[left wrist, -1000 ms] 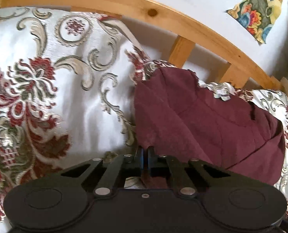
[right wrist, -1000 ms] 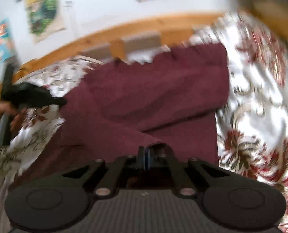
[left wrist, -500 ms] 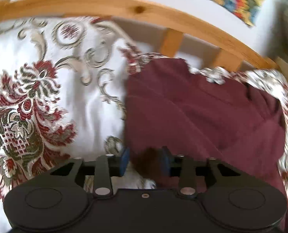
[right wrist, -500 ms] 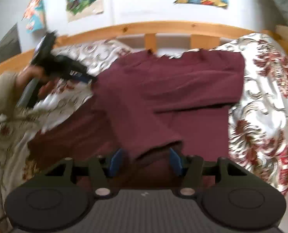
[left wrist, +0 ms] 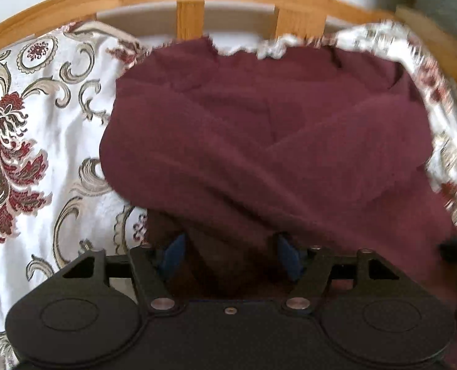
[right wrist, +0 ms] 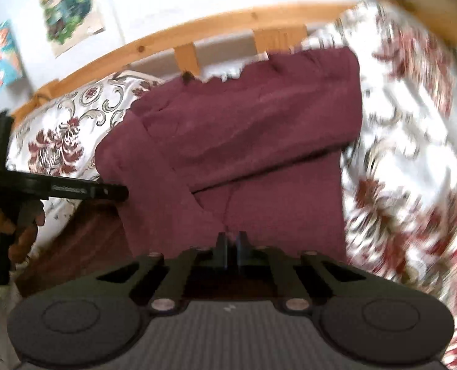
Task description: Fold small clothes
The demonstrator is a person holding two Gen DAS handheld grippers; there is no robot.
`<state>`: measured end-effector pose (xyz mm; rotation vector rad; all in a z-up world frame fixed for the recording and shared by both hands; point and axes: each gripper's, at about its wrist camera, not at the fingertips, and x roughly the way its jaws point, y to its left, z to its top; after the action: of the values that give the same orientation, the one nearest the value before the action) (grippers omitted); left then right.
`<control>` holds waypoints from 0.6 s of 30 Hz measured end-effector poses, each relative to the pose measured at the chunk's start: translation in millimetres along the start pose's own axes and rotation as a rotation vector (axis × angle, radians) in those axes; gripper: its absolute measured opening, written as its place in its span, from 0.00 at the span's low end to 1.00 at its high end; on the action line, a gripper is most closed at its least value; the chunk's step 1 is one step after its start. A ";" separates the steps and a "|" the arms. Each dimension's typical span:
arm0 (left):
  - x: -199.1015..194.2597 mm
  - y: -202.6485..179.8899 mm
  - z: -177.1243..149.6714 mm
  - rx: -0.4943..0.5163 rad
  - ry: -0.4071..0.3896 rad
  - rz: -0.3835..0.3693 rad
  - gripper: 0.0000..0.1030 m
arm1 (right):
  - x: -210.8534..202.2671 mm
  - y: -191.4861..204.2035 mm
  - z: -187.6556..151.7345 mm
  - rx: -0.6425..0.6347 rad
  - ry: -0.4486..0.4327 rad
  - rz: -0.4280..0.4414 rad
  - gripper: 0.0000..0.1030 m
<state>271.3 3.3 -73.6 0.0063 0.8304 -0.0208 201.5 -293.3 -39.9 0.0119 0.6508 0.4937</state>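
A maroon garment (left wrist: 259, 141) lies on a floral bedspread (left wrist: 37, 141), its two sleeves folded across the body. My left gripper (left wrist: 231, 252) is open, its blue-padded fingers (left wrist: 174, 251) astride the garment's near edge. In the right wrist view the garment (right wrist: 243, 141) fills the middle. My right gripper (right wrist: 232, 242) is shut at the garment's near edge; whether cloth is pinched between its fingers cannot be told. The left gripper also shows in the right wrist view (right wrist: 117, 191), at the garment's left edge, held by a hand.
A wooden bed rail (left wrist: 191, 18) with upright slats runs along the far side of the bed, close behind the garment. Posters (right wrist: 68, 12) hang on the white wall. The floral bedspread (right wrist: 413, 154) spreads to both sides of the garment.
My left gripper opened, let go of the garment's edge and swung right over the garment. My right gripper opened, dropping the sleeve across the body, then shut again near the lower edge.
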 end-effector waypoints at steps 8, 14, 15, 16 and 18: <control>0.4 -7.4 -2.8 0.037 0.006 0.031 0.64 | -13.5 17.1 -2.4 -0.130 -0.075 -0.091 0.06; -18.9 -2.4 -5.9 0.037 0.028 -0.027 0.76 | -15.2 7.0 -17.4 -0.086 -0.022 -0.074 0.17; -22.1 -2.6 -8.0 0.052 0.031 -0.026 0.76 | -18.4 6.6 -19.4 -0.092 -0.018 -0.080 0.25; -26.1 -2.5 -9.7 0.065 0.032 -0.022 0.76 | -22.5 5.9 -21.6 -0.093 -0.012 -0.081 0.35; -37.2 -0.3 -12.3 0.079 0.029 -0.018 0.78 | -29.7 4.4 -24.2 -0.083 -0.008 -0.081 0.44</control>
<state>237.1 3.7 -54.5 0.0738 0.8581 -0.0712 165.2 -306.1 -41.3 -0.0903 0.6202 0.4415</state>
